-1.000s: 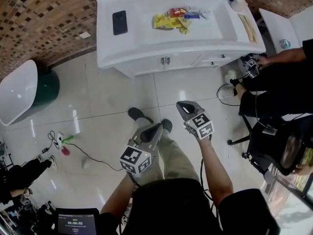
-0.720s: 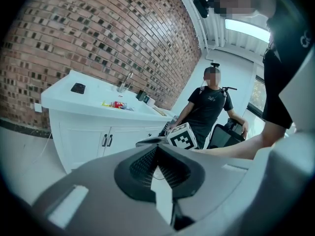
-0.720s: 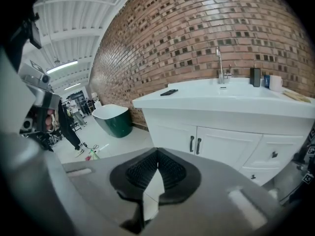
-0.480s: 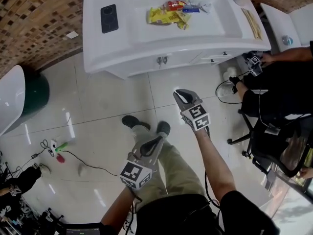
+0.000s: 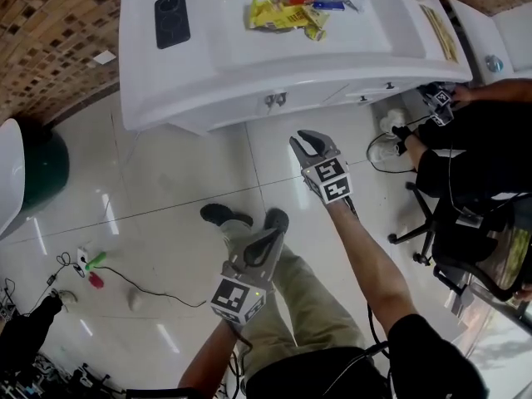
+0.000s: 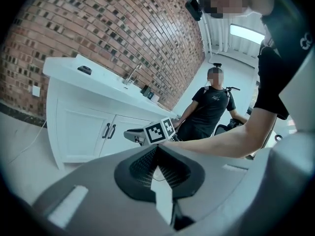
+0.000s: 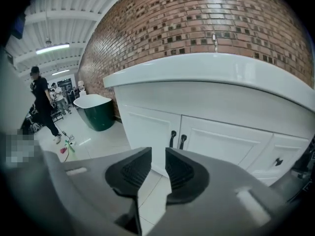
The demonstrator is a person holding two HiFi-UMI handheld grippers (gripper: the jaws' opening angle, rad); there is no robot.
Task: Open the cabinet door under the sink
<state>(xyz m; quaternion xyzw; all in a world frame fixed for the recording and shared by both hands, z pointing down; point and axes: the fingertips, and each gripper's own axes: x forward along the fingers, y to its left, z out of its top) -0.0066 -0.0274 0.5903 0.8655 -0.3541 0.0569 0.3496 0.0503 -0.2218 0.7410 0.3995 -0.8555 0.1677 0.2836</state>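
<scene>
- My right claw (image 7: 158, 155): two grey moulded arms end in black, wedge-shaped pads with a fine ribbed face. The jaws are opening. A narrow gap stands between the pads and nothing is in it.
- My left claw (image 6: 156, 149): same grey shell and ribbed black pads. The pads are pressed together at the tips and pinch nothing.
- Cabinet doors (image 7: 147, 129): flat white panels, each with a recessed rectangular frame. They stand straight ahead of my right claw, apart from it, under the sink's overhang.
- Door handles (image 7: 173, 137): two slim black upright bars, side by side at the seam where the doors meet, in line with my right claw's gap and beyond it.
- Sink (image 7: 206, 68): a smooth, glossy white slab with a rounded rim, above and ahead of my right claw.
- Brick wall (image 7: 197, 18): small brown rectangular tiles with pale joints, rising behind the sink.
- Floor (image 5: 166, 181): pale, shiny square tiles with thin joints, below both claws.
- From my left claw, the cabinet doors lie ahead and to the left, well apart.
</scene>
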